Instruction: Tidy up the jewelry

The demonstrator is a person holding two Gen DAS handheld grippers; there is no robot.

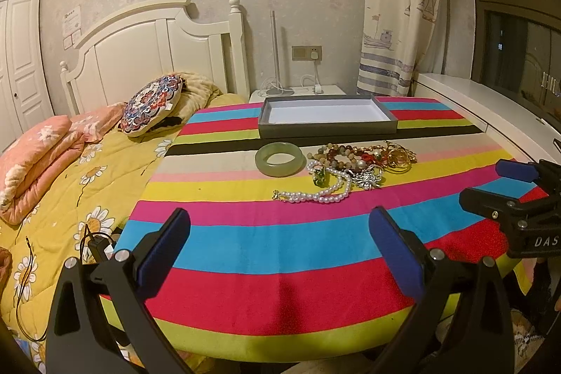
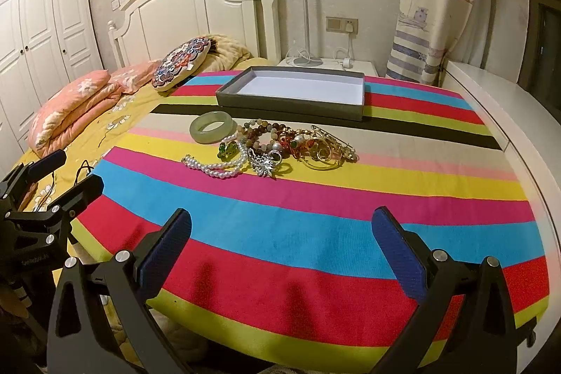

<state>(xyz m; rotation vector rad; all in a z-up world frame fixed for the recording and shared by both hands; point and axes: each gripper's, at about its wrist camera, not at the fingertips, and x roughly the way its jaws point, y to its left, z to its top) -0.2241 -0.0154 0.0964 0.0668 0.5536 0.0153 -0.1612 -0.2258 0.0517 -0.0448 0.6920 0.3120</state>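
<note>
Above striped cloth's (image 1: 280, 251) near edge, left gripper (image 1: 280, 255) and right gripper (image 2: 280, 255) spread apart, jewelry (image 2: 266, 149) well ahead

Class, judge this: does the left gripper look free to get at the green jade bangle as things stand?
Probably yes. The left gripper is open and the green jade bangle lies flat by itself on the striped cloth, left of the tangled pile, with only bare cloth between.

Lying tangled in the jewelry pile (image 2: 280, 146), with single pieces overlapping and too small to tell apart. Getting cut off by the right edge of the left wrist view: the right gripper (image 1: 498, 183), showing only 2 finger ends. Getting cut off by the left edge of the right wrist view: the left gripper (image 2: 65, 172). Hiding their handles below both pictures.
</note>
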